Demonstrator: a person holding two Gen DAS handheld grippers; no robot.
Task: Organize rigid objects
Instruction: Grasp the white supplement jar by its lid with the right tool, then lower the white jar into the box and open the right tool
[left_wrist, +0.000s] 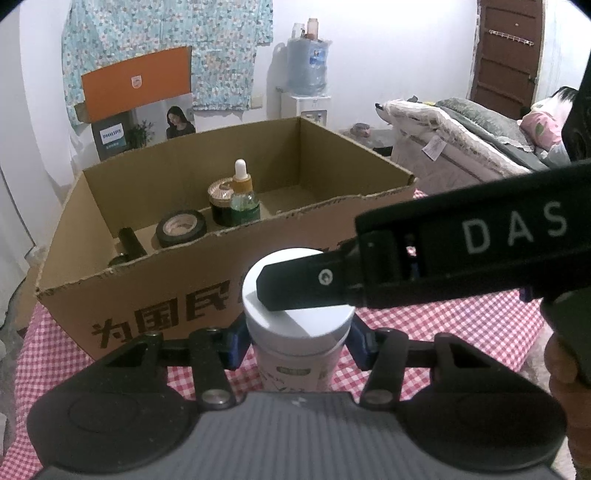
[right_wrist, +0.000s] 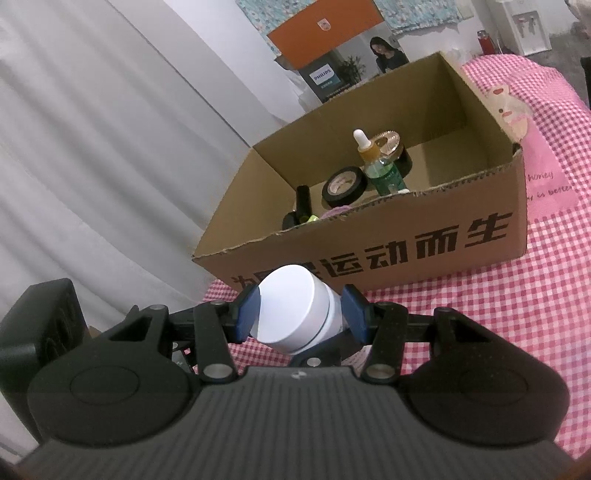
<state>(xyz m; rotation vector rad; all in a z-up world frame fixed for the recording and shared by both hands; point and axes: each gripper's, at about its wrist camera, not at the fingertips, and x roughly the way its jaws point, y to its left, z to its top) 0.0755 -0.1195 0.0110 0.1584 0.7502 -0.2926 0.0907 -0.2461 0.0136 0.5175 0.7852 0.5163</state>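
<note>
A white-lidded jar (left_wrist: 299, 328) stands between the blue pads of my left gripper (left_wrist: 297, 341), which is shut on its body. My right gripper (right_wrist: 301, 314) reaches in from the right and is shut on the same jar's lid (right_wrist: 291, 314); one of its black fingers (left_wrist: 295, 286) lies across the lid in the left wrist view. Behind stands an open cardboard box (left_wrist: 229, 280) holding a dropper bottle (left_wrist: 243, 195), a dark jar with a gold lid (left_wrist: 221, 203), a roll of black tape (left_wrist: 181, 228) and a black cylinder (left_wrist: 130, 242).
The box rests on a pink checked cloth (right_wrist: 480, 314). A white curtain (right_wrist: 92, 147) hangs at the left in the right wrist view. A bed (left_wrist: 461, 136), a water dispenser (left_wrist: 306, 74) and a brown door (left_wrist: 506, 51) are behind.
</note>
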